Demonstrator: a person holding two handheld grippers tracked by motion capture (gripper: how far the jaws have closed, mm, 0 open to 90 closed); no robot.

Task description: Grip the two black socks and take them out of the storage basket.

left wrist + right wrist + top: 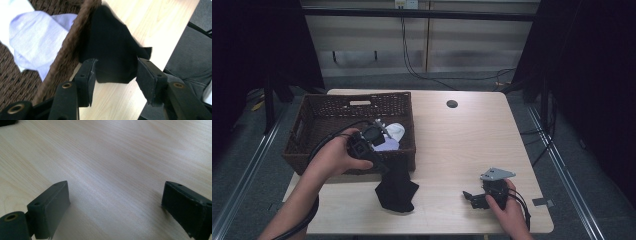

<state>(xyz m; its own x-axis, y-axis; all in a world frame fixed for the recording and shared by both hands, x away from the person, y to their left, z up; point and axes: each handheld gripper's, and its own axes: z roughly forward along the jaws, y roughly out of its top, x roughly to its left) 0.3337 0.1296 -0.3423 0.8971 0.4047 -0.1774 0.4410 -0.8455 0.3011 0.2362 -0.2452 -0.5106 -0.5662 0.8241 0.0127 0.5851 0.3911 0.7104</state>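
Two jaws of the left gripper [115, 75] stand released astride the black cloth [112, 47] draped against the basket's rim [72, 40], bare surface [112, 157] before the right gripper's [115, 205] parted jaws.

A pale wooden table [462, 145] bears a dark brown wicker basket [312, 150] — and a crumpled black cloth [396, 192] beside it.
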